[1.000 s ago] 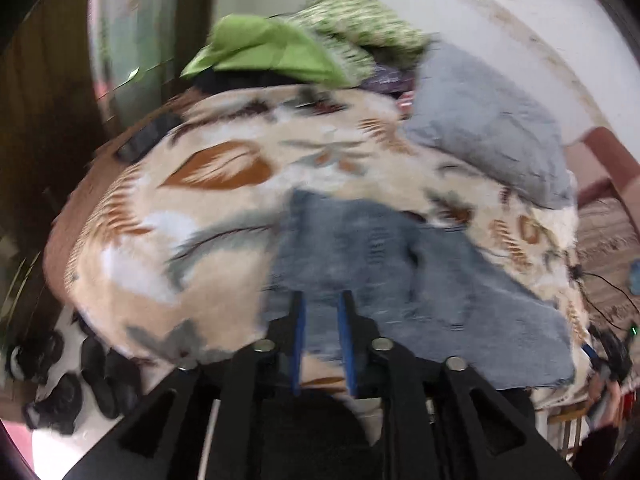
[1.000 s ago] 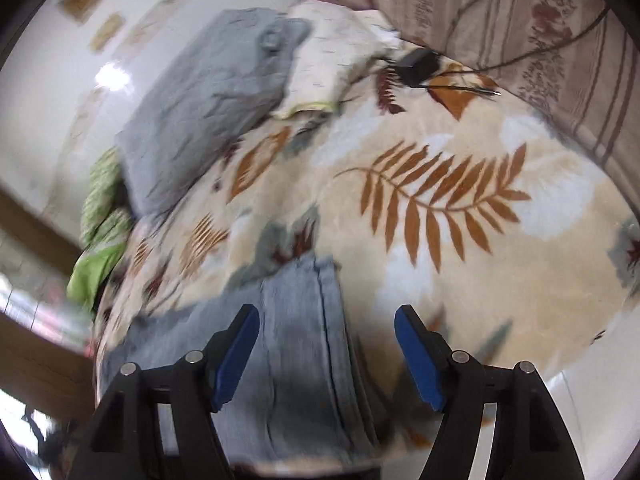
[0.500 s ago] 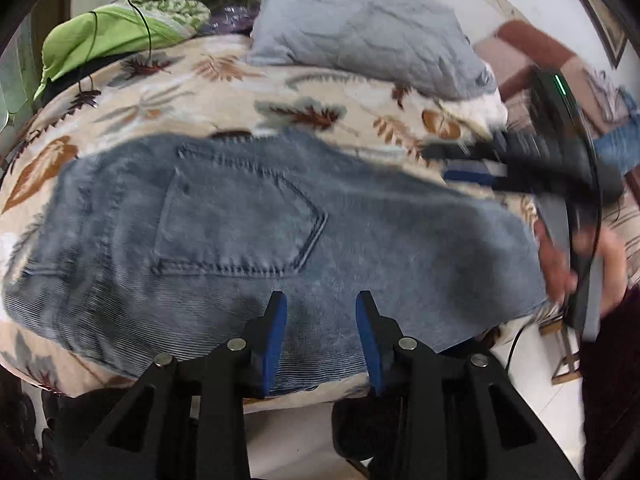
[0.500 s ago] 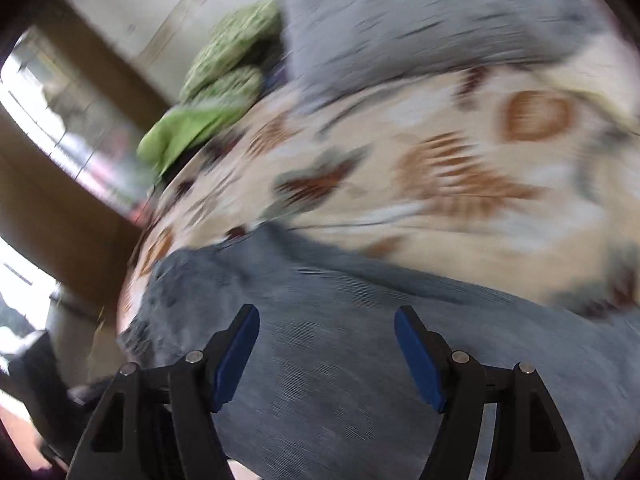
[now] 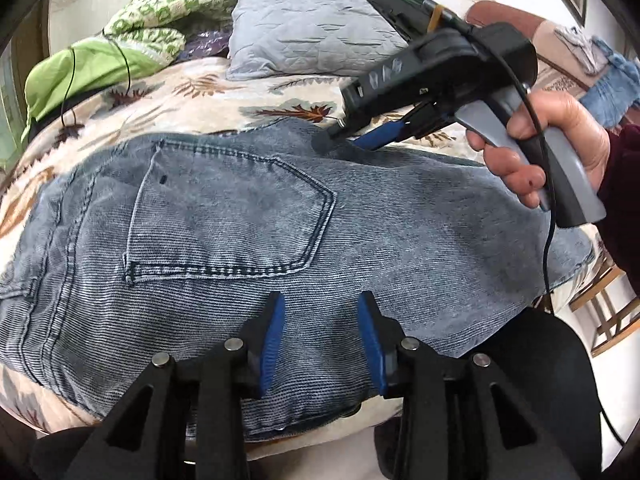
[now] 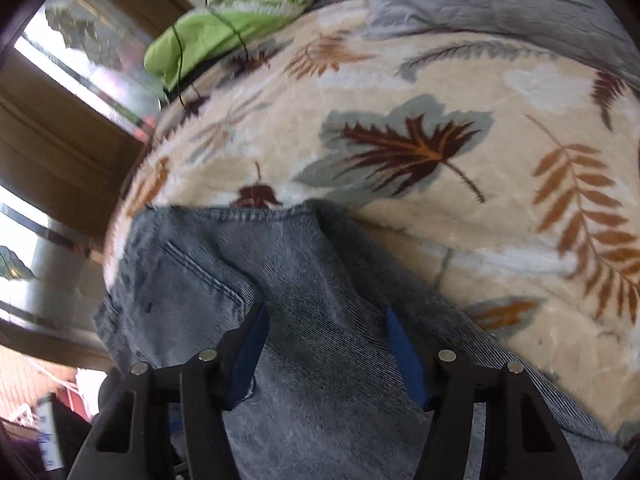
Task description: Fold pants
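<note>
I see the jeans [image 5: 248, 240] lying flat on the blanket [image 5: 256, 92] that covers the bed, back side up, with a back pocket [image 5: 224, 216] facing me in the left view. They run across the near part of the bed, and their lower edge hangs just over the bed's near side.

My left gripper [image 5: 320, 344] hovers over the denim near that lower edge. Its blue pads stand apart with denim showing in the gap; I cannot tell whether the tips touch the cloth, and nothing is pinched.

My right gripper [image 6: 322, 344] is at the far edge of the jeans. Its jaws are closing, and a raised ridge of denim sits between the pads, which seem to be just meeting the cloth on both sides. In the left view I see the same tool from outside, tips down on the jeans' far edge, with a hand [image 5: 548, 148] around its grey handle and a dark red sleeve behind it.

Beyond the jeans, a grey pillow [image 5: 304, 32] lies at the head of the bed, and a green cloth [image 5: 84, 68] is bundled beside it with a thin black cable across it.
</note>
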Demonstrator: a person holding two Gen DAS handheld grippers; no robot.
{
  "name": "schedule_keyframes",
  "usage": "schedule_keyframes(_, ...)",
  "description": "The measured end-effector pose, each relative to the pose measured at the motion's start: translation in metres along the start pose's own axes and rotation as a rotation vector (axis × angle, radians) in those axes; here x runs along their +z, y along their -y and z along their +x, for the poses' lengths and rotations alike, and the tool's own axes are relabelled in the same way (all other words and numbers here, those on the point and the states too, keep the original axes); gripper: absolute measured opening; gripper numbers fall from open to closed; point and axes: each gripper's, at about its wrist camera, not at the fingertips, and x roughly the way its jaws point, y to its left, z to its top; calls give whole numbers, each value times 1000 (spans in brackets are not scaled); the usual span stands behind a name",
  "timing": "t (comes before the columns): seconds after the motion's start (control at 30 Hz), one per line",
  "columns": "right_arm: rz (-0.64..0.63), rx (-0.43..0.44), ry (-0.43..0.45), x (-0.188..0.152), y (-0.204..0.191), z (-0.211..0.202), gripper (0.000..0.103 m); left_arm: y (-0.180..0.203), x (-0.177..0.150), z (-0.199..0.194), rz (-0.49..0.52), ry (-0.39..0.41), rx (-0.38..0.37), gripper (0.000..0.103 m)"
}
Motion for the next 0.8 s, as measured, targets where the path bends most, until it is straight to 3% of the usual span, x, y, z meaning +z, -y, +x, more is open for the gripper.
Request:
schedule_keyframes(0.07,-26,-85,-16,2,-4,5,5,-3,1,-1,-17,8,-20,38)
schedule_keyframes(0.1,-24,-121,-12,4,-5,5,3,-6,0,-3,-20,10,-24,38)
schedule_keyframes(0.2,-9,-217,36,16,-9,-1,3,-9,1,-3,-29,18,-32,38)
schedule_keyframes(0.3,22,-240,36,28,-11,2,3,-15,7,-3,-49,46,-23,38)
schedule_keyframes(0.4,54,-263,129,34,-8,-11,2,-20,5,-9,-69,74,-21,40)
schedule_keyframes(0.5,152,-166,184,31,8,-36,3,-17,3,-9,-40,73,-3,40)
schedule_keyframes(0.57,181,-126,223,16,16,-61,3,-14,2,-12,-19,92,0,42)
schedule_keyframes(0.67,181,-183,231,-18,26,-81,3,-7,1,-11,9,102,10,51)
schedule_keyframes(0.8,290,-198,199,-74,50,-82,3,4,-2,-2,62,77,38,63)
